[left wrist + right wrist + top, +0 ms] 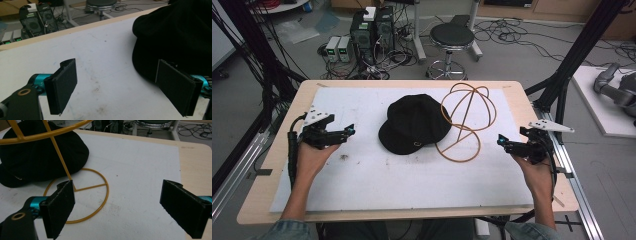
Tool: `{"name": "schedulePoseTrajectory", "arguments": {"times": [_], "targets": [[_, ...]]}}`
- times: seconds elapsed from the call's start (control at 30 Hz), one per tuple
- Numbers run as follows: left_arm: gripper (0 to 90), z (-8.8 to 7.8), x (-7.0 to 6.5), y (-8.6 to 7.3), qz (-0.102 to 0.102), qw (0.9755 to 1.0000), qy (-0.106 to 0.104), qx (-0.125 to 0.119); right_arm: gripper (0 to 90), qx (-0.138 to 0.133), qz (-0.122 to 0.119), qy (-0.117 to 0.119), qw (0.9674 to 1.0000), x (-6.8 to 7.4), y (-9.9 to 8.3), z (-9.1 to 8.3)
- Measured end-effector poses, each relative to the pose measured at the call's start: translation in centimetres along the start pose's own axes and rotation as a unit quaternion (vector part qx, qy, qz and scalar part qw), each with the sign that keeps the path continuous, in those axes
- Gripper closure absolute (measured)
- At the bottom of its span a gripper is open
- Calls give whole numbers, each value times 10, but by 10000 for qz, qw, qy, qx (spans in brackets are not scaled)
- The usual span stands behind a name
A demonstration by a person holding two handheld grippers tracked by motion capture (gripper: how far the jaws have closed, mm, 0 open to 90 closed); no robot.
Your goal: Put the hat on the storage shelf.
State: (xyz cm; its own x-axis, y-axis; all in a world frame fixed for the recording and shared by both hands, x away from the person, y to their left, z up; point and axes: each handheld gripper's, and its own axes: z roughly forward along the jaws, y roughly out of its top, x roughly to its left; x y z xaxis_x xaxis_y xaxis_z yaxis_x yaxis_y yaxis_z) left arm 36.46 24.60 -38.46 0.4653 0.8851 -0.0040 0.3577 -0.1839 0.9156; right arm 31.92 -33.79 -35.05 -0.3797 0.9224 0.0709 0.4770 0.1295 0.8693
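Note:
A black cap lies flat in the middle of the white mat. Just right of it stands a yellow wire hat stand, its ring base on the mat and its round cage above. My left gripper hovers left of the cap, open and empty; the left gripper view has the cap beyond the right jaw. At the mat's right edge my right gripper is open, empty, and aimed at the stand's base ring, with the cap behind it.
The mat covers a wooden table. Beyond the far edge are a black stool, computer boxes and loose cables on the floor. Black frame posts rise at both sides.

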Motion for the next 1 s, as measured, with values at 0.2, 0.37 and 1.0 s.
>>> {"name": "schedulePoseTrajectory", "arguments": {"times": [0.2, 0.37, 1.0], "targets": [[179, 22, -11, 10, 122, 9997, -191, 92, 125, -14, -53, 33, 10000, 0, 0, 1], [178, 31, -16, 24, 168, 9992, -332, 118, 124, -38, -11, 31, 10000, -1, 0, 0], [175, 63, -38, 77, 450, 9972, -589, 71, 125, -60, -59, 91, 9999, 2, 0, -2]]}}
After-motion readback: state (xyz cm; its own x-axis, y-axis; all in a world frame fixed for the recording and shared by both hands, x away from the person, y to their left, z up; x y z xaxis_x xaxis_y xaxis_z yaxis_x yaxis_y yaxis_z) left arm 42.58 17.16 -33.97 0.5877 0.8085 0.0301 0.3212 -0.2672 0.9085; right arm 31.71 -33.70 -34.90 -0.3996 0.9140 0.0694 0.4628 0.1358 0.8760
